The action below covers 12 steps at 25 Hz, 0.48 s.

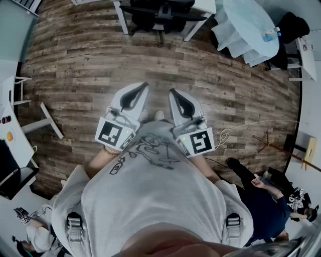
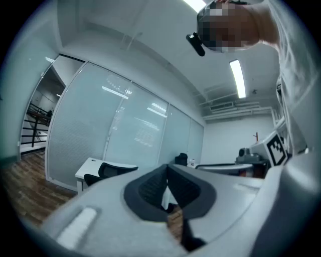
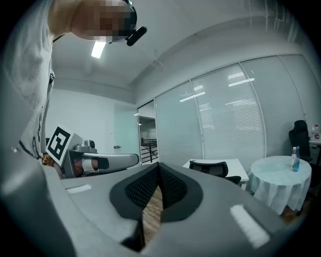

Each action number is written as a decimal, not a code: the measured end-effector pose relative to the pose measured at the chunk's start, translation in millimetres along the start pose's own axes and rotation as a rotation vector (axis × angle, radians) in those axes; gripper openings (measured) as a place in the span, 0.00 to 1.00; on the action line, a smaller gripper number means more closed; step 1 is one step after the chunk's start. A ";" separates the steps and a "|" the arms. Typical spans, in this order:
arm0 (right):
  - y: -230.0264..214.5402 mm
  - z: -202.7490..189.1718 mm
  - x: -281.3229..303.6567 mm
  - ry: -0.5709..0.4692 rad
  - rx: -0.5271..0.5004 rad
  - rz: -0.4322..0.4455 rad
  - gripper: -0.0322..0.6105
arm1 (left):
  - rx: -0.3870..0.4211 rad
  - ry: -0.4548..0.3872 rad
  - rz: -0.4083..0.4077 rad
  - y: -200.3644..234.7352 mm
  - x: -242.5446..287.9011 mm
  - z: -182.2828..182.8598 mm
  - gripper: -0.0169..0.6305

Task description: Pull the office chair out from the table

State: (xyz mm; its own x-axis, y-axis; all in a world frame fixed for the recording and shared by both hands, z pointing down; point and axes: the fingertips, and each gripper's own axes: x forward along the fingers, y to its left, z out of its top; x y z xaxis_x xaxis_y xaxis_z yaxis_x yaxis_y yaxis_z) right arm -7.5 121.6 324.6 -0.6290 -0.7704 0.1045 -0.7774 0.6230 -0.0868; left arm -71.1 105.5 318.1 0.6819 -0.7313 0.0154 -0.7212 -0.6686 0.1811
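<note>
Office chair [image 1: 159,14] is at top centre of head view, tucked under white table [image 1: 203,6]. Both are cut off by the frame edge, and the seat is hard to make out. Person's shirt [image 1: 160,201] blocks lower middle. Left gripper [image 1: 142,88] & right gripper [image 1: 174,93] are side by side mid-frame over wood floor [image 1: 75,65], well apart from chair. Both jaw pairs are closed tight, pads together, nothing btwn them, touching nothing.

Office chair [image 1: 159,14] tucked under table [image 1: 204,5]
</note>
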 end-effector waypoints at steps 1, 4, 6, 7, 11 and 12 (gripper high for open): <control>0.4 -1.1 2.6 0.001 -0.001 -0.001 0.06 | -0.004 0.001 -0.002 2.6 -0.3 -1.2 0.03; 1.7 -3.1 10.3 0.004 -0.003 -0.006 0.06 | -0.010 0.002 -0.007 9.7 -1.3 -3.1 0.03; 4.1 -3.4 14.6 0.005 -0.005 -0.010 0.06 | -0.011 0.001 -0.010 13.8 -3.7 -2.6 0.03; 6.3 -3.5 16.4 0.006 -0.005 -0.011 0.06 | -0.012 0.001 -0.010 15.9 -5.9 -2.2 0.03; 16.4 -4.0 23.7 0.007 -0.005 -0.021 0.06 | -0.017 -0.002 -0.011 26.0 -16.8 -0.3 0.03; 18.2 -4.2 25.3 0.005 -0.001 -0.026 0.06 | -0.017 -0.003 -0.011 28.3 -19.3 0.2 0.03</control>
State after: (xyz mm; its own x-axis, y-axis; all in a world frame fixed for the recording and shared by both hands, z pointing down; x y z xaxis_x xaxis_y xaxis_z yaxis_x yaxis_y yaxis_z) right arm -37.6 114.0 329.8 -0.6089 -0.7854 0.1118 -0.7933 0.6031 -0.0834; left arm -104.7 100.7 322.8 0.6893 -0.7244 0.0105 -0.7115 -0.6741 0.1984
